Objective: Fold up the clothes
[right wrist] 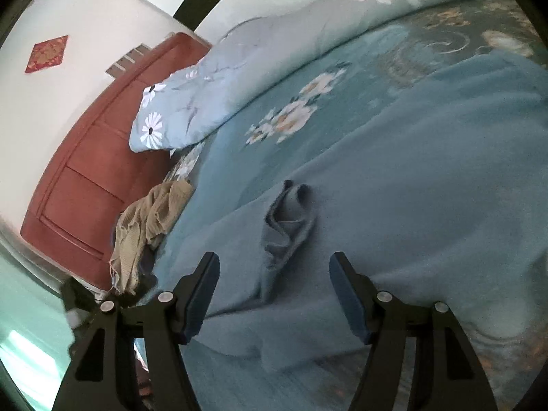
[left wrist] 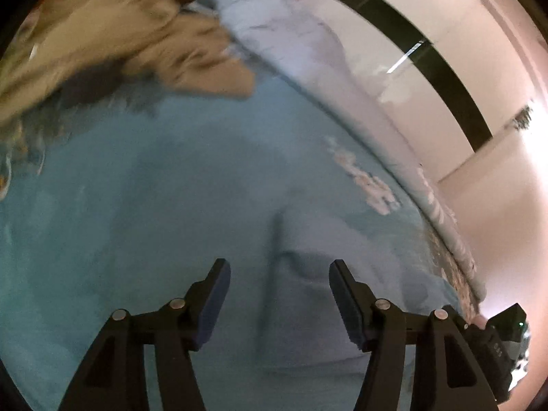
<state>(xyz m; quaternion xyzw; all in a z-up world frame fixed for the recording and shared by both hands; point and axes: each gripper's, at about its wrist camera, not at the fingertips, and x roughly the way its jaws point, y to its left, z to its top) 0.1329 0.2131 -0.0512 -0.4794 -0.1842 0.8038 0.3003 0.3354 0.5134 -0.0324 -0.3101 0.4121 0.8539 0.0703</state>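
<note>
I am hovering both grippers, left point(left wrist: 279, 294) and right point(right wrist: 274, 287), jaws released, over the blue garment point(right wrist: 394, 205) on the bed point(right wrist: 342, 78) (bunched fold point(right wrist: 287, 219) needs flattening).

No words can be read. The red paper square point(right wrist: 47, 53) on the wall, left of the red door point(right wrist: 92, 157), has gold marks too blurry to read

Blue garment point(right wrist: 394, 185): plain mid-blue, no pattern. Bed sheet point(right wrist: 346, 85): teal with white-and-tan flower clusters. Quilt point(right wrist: 205, 96): pale blue with white daisies, dark centres. Knitted garment point(right wrist: 150, 219): beige. Headboard point(right wrist: 85, 171): red-brown. Wall ornament point(right wrist: 46, 53): red, diamond-shaped. Hand-held gripper fingers point(right wrist: 202, 294): black with dark blue pads.
</note>
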